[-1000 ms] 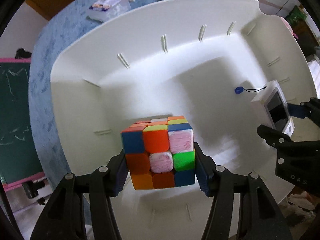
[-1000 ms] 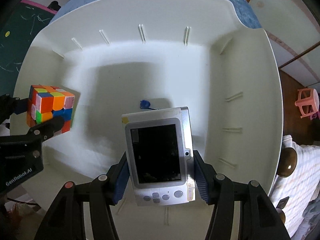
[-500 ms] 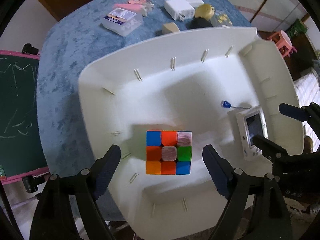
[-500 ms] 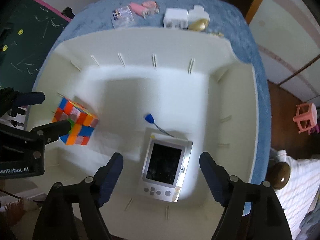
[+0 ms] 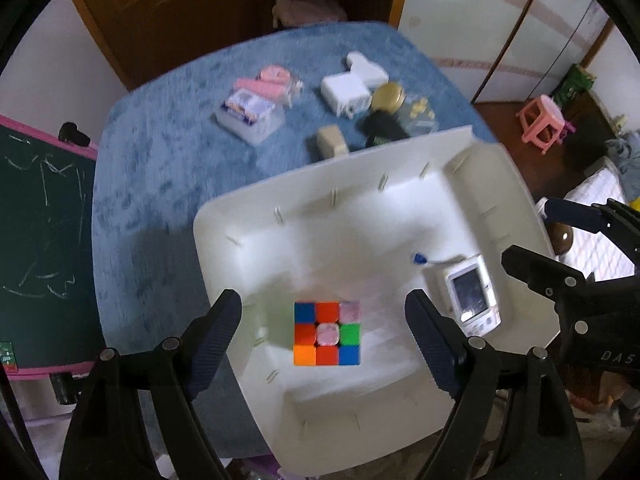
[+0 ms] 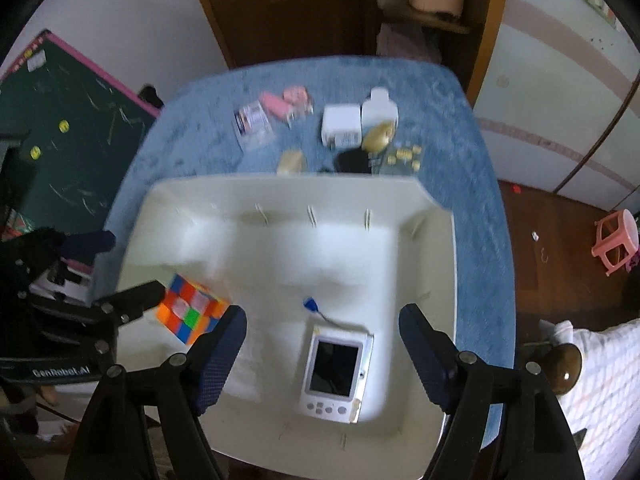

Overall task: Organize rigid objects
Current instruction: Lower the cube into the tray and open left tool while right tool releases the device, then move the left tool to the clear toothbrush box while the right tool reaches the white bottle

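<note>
A colourful puzzle cube [image 5: 327, 333] lies in the white bin [image 5: 508, 168] at its near left; it also shows in the right wrist view [image 6: 192, 314]. A white handheld device with a dark screen [image 6: 335, 374] lies in the bin [image 6: 440, 264] at the near right, with a blue-tipped cord; it also shows in the left wrist view [image 5: 472, 296]. My left gripper [image 5: 326, 340] is open and empty, high above the cube. My right gripper [image 6: 322, 356] is open and empty, high above the device.
On the blue tabletop [image 5: 160, 160] behind the bin lie a clear box with cards [image 5: 250, 114], pink items [image 5: 268, 82], a white charger [image 5: 348, 90], a gold lid [image 5: 387, 96], a beige piece [image 5: 331, 142] and a black item [image 5: 380, 128]. A green chalkboard [image 5: 36, 248] stands left; a pink stool [image 6: 616, 246] right.
Both grippers opened and let go: the cube and the device now lie in the bin. Both grippers then rose and drew back, so the table behind the bin comes into view.
</note>
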The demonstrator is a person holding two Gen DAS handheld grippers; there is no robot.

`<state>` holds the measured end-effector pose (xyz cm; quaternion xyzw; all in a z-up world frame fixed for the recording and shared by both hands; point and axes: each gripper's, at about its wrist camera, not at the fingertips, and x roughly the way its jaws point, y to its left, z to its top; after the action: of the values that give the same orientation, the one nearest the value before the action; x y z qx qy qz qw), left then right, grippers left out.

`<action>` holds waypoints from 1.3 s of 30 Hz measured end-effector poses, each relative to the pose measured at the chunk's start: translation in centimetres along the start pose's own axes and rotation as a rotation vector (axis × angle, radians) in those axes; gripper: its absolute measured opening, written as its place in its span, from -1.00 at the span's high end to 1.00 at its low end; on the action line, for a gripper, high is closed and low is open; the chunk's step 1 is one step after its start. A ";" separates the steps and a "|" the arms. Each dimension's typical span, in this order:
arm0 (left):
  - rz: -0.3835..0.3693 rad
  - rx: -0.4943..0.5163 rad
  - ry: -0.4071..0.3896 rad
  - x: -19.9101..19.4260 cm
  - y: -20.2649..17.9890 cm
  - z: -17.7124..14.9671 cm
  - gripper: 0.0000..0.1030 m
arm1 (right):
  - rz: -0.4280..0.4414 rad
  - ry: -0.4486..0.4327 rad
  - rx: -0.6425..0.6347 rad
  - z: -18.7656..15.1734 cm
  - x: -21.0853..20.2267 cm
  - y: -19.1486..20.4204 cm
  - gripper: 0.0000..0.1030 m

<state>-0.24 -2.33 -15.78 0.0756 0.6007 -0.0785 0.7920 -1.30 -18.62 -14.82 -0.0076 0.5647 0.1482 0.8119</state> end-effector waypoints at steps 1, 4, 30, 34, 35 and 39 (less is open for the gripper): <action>-0.004 -0.002 -0.007 -0.3 0.0 0.2 -0.67 | 0.002 -0.006 0.009 0.3 -0.5 -0.1 -0.54; -0.021 -0.004 -0.024 -1.1 0.0 0.8 -0.67 | 0.023 -0.022 0.044 0.9 -1.5 -0.5 -0.54; 0.037 -0.096 -0.190 -8.9 3.4 10.6 -0.66 | -0.096 -0.202 -0.033 13.1 -9.9 -2.1 -0.54; 0.057 -0.108 -0.194 -9.4 4.3 12.8 -0.66 | -0.135 -0.257 -0.050 15.6 -11.0 -2.3 -0.54; 0.064 -0.108 -0.197 -9.5 4.4 13.2 -0.66 | -0.137 -0.265 -0.052 16.1 -11.2 -2.4 -0.54; 0.104 -0.142 -0.219 -10.0 5.2 15.0 -0.66 | -0.138 -0.288 -0.045 18.7 -11.2 -2.9 -0.54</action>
<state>12.35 -0.12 -2.04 0.0414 0.5100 -0.0026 0.8592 12.96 -20.61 1.80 -0.0434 0.4371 0.1043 0.8923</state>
